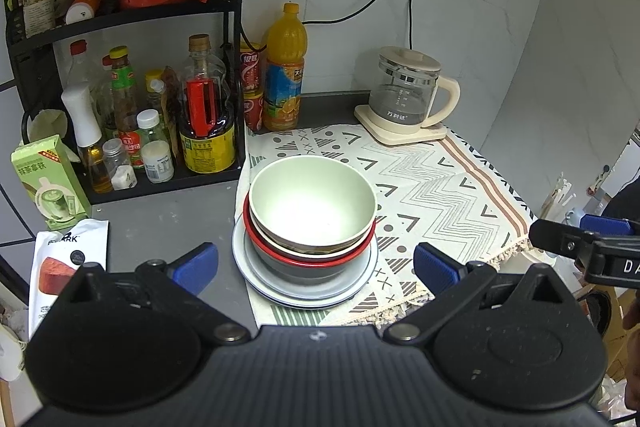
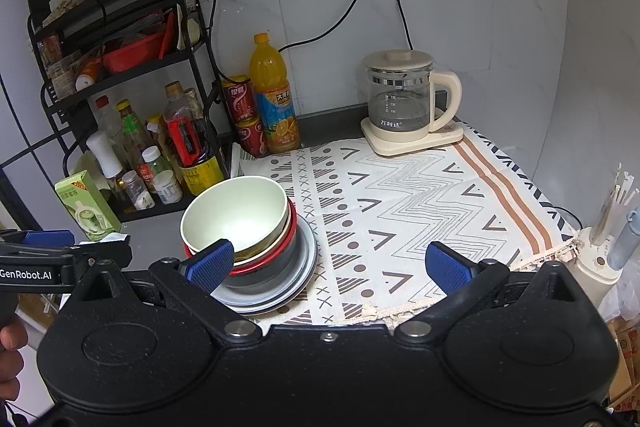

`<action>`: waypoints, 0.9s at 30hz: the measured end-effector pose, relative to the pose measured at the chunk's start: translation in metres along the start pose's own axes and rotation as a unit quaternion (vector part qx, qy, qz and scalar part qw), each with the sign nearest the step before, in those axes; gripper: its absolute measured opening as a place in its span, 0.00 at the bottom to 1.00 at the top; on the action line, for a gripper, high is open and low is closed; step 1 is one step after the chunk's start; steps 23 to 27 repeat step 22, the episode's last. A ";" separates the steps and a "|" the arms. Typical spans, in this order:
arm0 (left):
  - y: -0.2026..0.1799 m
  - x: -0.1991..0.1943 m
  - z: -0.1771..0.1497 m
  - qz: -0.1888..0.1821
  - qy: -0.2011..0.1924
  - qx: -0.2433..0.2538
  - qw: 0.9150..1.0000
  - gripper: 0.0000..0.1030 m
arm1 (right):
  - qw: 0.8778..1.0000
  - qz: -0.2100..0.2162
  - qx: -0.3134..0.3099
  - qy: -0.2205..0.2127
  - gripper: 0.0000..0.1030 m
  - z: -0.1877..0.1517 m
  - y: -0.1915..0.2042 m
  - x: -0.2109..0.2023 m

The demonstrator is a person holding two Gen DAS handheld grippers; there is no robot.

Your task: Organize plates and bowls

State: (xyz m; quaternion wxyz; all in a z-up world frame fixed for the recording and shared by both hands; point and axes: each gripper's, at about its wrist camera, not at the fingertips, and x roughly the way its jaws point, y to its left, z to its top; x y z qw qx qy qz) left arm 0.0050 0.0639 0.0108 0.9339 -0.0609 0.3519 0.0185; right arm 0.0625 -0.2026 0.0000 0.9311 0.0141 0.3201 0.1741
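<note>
Left gripper (image 1: 316,265) is hanging jaws spread wide, empty, just short of the nested stack: pale green bowl (image 1: 312,203) sitting in a cream bowl, then a red-rimmed bowl (image 1: 308,259), a dark grey bowl and light blue-grey plates (image 1: 308,291) underneath. The stack is sitting on the left edge of the patterned white cloth (image 1: 440,187), overhanging onto the dark grey counter (image 1: 168,227).

Right gripper (image 2: 328,265) is also hanging agape, holding nothing; its left blue pad (image 2: 212,263) is overlapping the stack's near rim in view, contact unclear. Cloth right of the stack is lying bare up to the cream-based glass kettle (image 2: 404,99). Black condiment rack (image 1: 132,87) is crowding the stack's left rear.

Left gripper body is reading "GenRobot.AI".
</note>
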 end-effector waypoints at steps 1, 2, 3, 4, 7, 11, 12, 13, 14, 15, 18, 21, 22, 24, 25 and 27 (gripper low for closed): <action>-0.001 0.000 0.000 0.000 0.000 0.001 1.000 1.00 | 1.000 0.000 0.000 0.000 1.00 0.000 0.000 0.000; -0.001 0.000 0.000 0.000 0.000 0.002 1.000 1.00 | 1.000 0.000 -0.001 0.000 1.00 -0.001 -0.001 -0.001; -0.002 0.000 0.000 0.000 0.000 0.002 1.000 1.00 | 1.000 -0.001 0.000 0.000 1.00 -0.001 -0.001 0.000; -0.003 0.000 -0.001 0.001 0.000 0.002 1.000 1.00 | 1.000 0.000 -0.001 0.000 1.00 -0.001 -0.001 -0.001; -0.003 0.000 -0.001 0.001 0.000 0.004 1.000 1.00 | 1.000 -0.002 0.000 0.000 1.00 -0.002 -0.004 -0.002; -0.003 0.000 -0.001 0.002 0.000 0.004 1.000 1.00 | 1.000 -0.002 0.001 0.001 1.00 -0.005 -0.010 -0.004; -0.003 -0.001 -0.002 0.002 0.000 0.005 1.000 1.00 | 1.000 -0.002 0.001 0.002 1.00 -0.006 -0.010 -0.003; -0.002 -0.001 -0.002 0.002 0.000 0.006 1.000 1.00 | 1.000 -0.001 0.001 0.003 1.00 -0.006 -0.011 -0.003; -0.002 -0.002 -0.003 0.003 0.000 0.006 1.000 1.00 | 1.000 0.000 0.000 0.004 1.00 -0.006 -0.011 -0.003; -0.001 -0.002 -0.003 0.003 0.000 0.005 1.000 1.00 | 1.000 0.001 -0.002 0.004 1.00 -0.006 -0.010 -0.003; 0.002 -0.003 -0.006 0.005 0.003 0.001 1.000 1.00 | 1.000 0.005 -0.007 0.008 1.00 -0.008 -0.008 -0.002; 0.004 -0.006 -0.009 0.005 0.003 0.001 1.000 1.00 | 1.000 0.008 -0.010 0.010 1.00 -0.009 -0.005 -0.003; 0.005 -0.007 -0.010 0.003 0.003 0.003 1.000 1.00 | 1.000 0.009 -0.010 0.010 1.00 -0.009 -0.004 -0.003; 0.005 -0.007 -0.010 0.003 0.003 0.003 1.000 1.00 | 1.000 0.009 -0.010 0.010 1.00 -0.009 -0.004 -0.003; 0.005 -0.007 -0.010 0.003 0.003 0.003 1.000 1.00 | 1.000 0.009 -0.010 0.010 1.00 -0.009 -0.004 -0.003; 0.005 -0.007 -0.010 0.003 0.003 0.003 1.000 1.00 | 1.000 0.009 -0.010 0.010 1.00 -0.009 -0.004 -0.003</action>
